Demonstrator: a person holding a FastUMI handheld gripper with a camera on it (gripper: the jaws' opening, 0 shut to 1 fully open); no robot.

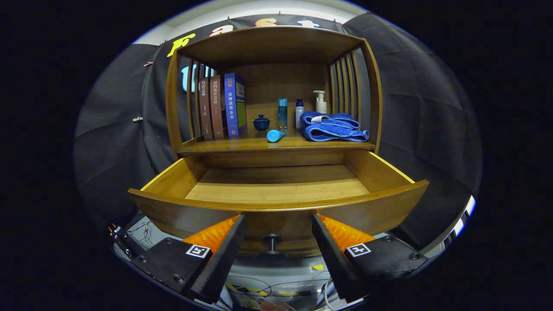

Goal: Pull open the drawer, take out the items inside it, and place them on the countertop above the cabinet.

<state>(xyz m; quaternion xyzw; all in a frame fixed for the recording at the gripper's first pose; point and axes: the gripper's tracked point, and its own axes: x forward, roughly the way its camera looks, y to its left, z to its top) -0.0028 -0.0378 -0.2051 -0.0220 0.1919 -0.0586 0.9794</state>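
The wooden drawer (276, 203) stands pulled out toward me, and its bare wooden floor shows with nothing lying on it. Its small dark knob (272, 239) sits on the front panel, just ahead of and between my fingers. My gripper (278, 224) is open, its fingers spread to either side of the knob without touching it. On the countertop (242, 144) above the drawer lie a folded blue towel (332, 126), a light blue tube (275, 135) on its side, a dark blue lidded cup (261, 122), a tall blue bottle (282, 113), a small white bottle (299, 113) and a pump bottle (320, 102).
Three books (220, 106) stand upright at the left of the countertop. The cabinet has slatted side walls (345, 86) and a wooden top over the shelf. Cables (259, 289) run across the floor below the drawer.
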